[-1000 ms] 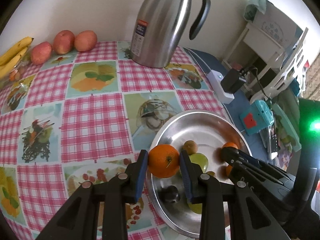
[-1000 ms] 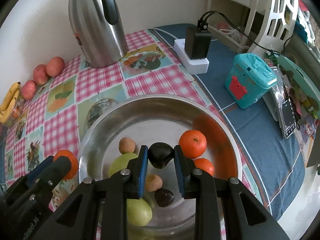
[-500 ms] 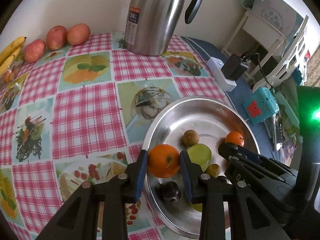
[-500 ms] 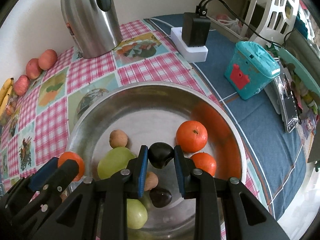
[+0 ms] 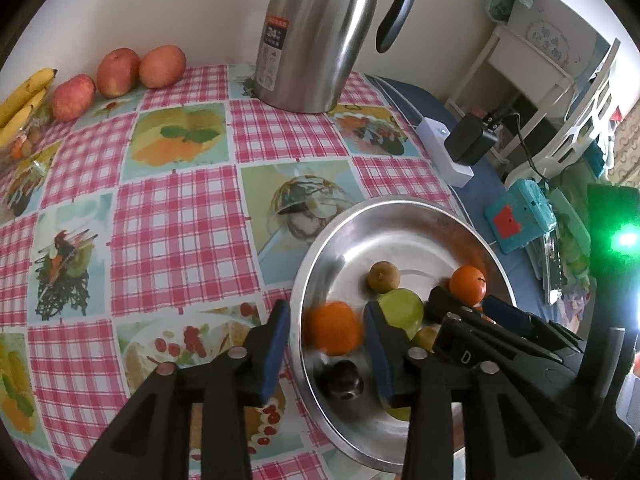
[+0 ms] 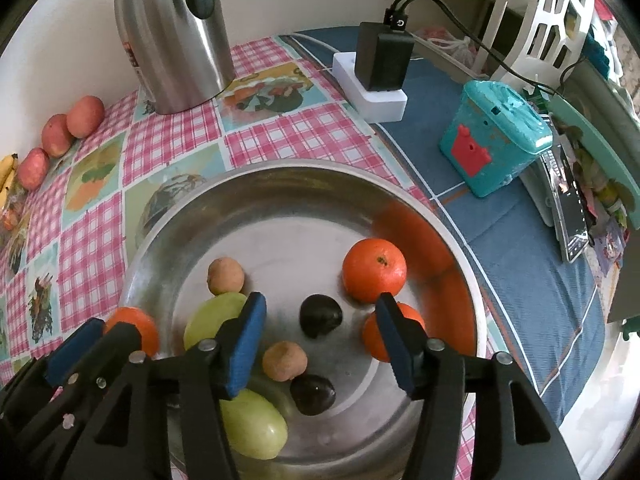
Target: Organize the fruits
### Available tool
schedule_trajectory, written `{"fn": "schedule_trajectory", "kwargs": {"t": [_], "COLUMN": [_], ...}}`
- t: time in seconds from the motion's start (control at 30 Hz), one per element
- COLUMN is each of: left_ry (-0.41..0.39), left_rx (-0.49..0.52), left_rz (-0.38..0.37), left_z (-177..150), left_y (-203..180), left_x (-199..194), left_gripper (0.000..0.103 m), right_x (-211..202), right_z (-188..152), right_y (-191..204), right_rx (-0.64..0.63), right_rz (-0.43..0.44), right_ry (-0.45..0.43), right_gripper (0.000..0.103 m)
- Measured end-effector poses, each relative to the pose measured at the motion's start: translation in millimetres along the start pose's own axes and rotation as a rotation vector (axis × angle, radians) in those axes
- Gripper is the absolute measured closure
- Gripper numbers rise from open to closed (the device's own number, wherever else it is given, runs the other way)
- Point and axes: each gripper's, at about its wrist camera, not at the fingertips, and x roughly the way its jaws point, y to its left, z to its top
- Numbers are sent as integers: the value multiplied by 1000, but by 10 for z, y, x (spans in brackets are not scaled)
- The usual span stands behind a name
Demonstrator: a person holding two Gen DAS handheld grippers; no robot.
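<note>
A steel bowl (image 5: 360,210) (image 6: 280,168) sits on the checked tablecloth with several fruits in it. My left gripper (image 5: 325,320) hangs over the bowl's near left rim with its jaws opening. A blurred orange (image 5: 334,326) lies between its pads, which no longer press on it. The right gripper (image 6: 321,308) is over the bowl's middle, jaws opening too. A dark plum (image 6: 320,316) rests on the bowl floor between its fingers, untouched. Two oranges (image 6: 374,270), green fruits (image 6: 214,320), small brown fruits (image 6: 225,276) and another plum (image 6: 312,394) lie around it.
A steel thermos jug (image 5: 320,32) stands at the table's back. Three apples (image 5: 120,72) and bananas (image 5: 24,96) lie at the far left by the wall. A power strip with a black adapter (image 6: 380,68) and a teal box (image 6: 492,136) sit right of the bowl.
Both grippers were shut, the left on the orange and the right on the dark plum. Both have now spread, and the plum has dropped onto the bowl floor.
</note>
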Motion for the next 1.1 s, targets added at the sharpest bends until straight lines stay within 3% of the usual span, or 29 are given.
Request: {"fn": "schedule_trajectory", "kwargs": {"t": [0.3,0.47,0.63,0.73,0.9,1.0,1.1], "left_ry": [-23,-32,-7,-12,-42,-81,-100], "left_rx": [-50,-120,-195,-207,-218,-215,-206], "left_rz": [21,164,279,343,394,434,474], "left_z": [38,32,-51,-89,-111,-98,-105], "left_y": [117,347,676,835,996,1037,1070], "left_x": [-118,-137,-111,-146,-230,-269,-273], "left_gripper": [52,35,12,0,0,0,0], "right_x": [-111,-151,-146,-172,-237,-251,-254], "right_z": [33,28,2,-29,-87,-114,-148], "right_y": [40,104,240,358,536,629,723], "right_rx": [-8,-31,-60,-90,-126,-149,-167], "right_rz": [13,28,78,113,162,172,188], "right_ry": [-29,-33,-14,-11,-23,-26,-31], "right_gripper": [44,44,44,32,31,22,22]}}
